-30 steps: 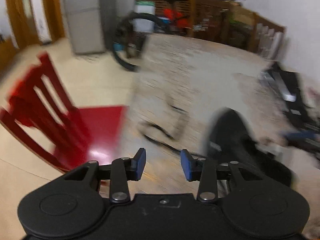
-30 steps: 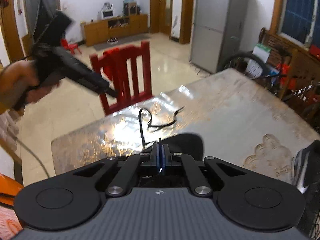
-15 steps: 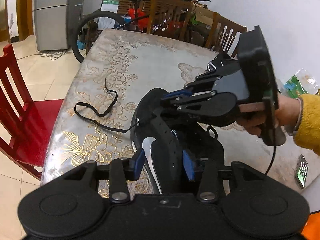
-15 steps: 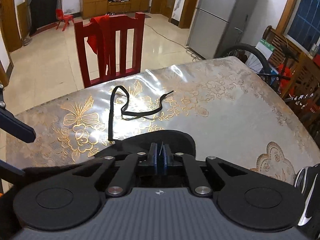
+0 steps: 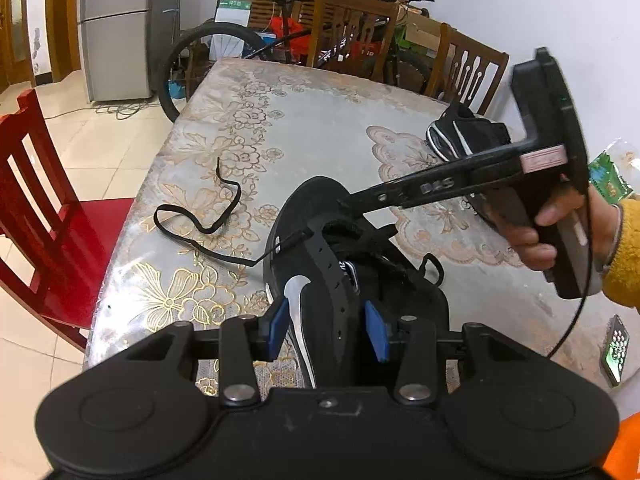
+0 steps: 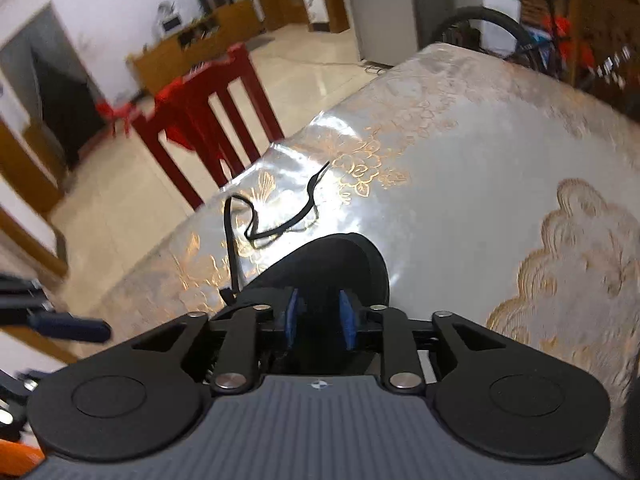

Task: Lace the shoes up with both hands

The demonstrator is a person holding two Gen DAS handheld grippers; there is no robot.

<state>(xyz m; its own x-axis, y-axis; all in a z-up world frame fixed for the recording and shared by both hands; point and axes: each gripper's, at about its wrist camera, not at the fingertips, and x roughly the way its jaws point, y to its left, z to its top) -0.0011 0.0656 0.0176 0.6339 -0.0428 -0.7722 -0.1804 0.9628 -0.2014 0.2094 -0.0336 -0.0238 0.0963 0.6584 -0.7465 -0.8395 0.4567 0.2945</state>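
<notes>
Left wrist view alone shows the right hand [image 5: 560,220], a second shoe [image 5: 464,136] far back and a phone [image 5: 616,350]; the left gripper [image 5: 326,330] is spread astride the black shoe [image 5: 316,264] on the table [image 5: 320,120], lace [image 5: 200,220] trailing left. Right wrist view, blurred: right gripper [image 6: 318,318] parted over the toe, gripping nothing. Floral cloth, red chair [image 6: 208,120], fridge [image 5: 116,28], bicycle [image 5: 224,68].

Surface [image 5: 328,128]: glossy, smooth covering, gold floral print. Shoe [image 5: 320,216]: matt black, cloth-like upper, glossy white side mark. Lace [image 5: 192,220]: flat black cloth. Left hand-held gripper [image 5: 326,330]: matt black plastic, blue pads, metal pins. Chair [image 5: 36,200] at 9 o'clock: glossy red wood.
</notes>
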